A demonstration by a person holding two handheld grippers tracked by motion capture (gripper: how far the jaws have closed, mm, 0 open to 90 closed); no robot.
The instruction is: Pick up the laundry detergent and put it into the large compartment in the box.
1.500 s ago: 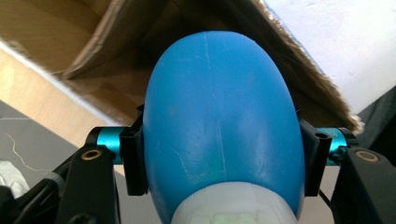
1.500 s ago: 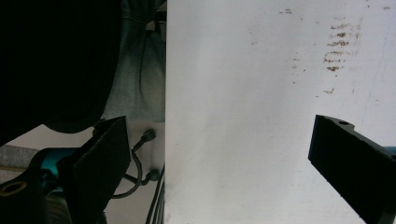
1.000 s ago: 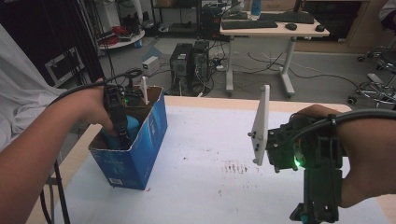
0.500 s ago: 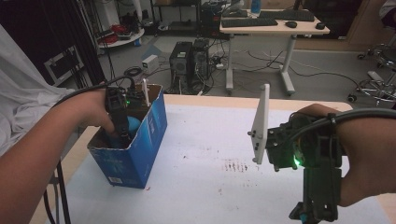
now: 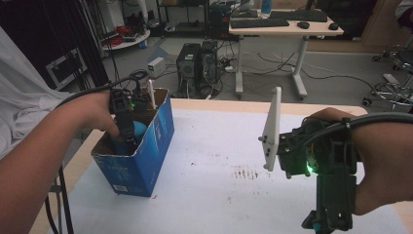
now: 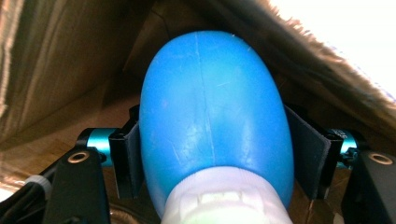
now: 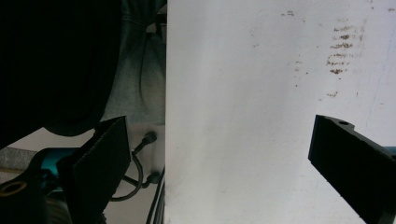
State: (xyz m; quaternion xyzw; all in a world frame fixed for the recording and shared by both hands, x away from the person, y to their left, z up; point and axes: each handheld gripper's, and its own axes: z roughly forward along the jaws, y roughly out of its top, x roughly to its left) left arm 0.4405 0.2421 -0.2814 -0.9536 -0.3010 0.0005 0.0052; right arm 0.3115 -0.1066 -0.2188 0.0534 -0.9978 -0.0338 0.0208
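Note:
A blue cardboard box (image 5: 146,156) stands open on the left of the white table (image 5: 214,131). My left gripper (image 5: 127,141) reaches down into it. Its jaws press on both sides of a blue egg-shaped bulb (image 6: 212,93) with a white neck (image 6: 224,200); that bulb (image 5: 138,129) peeks over the box rim. Brown box walls surround the left gripper (image 6: 215,144). My right gripper (image 5: 324,222) points down over the table's front right area, with a white plate (image 5: 271,129) standing on its top. The right gripper (image 7: 224,140) is open wide with nothing between its jaws, above the white surface.
A thin white stick (image 5: 152,95) rises at the box's far corner. Small brown stains (image 5: 246,172) mark the table's middle. Beyond the table stand computer towers (image 5: 197,66) and a desk (image 5: 287,27) amid floor cables.

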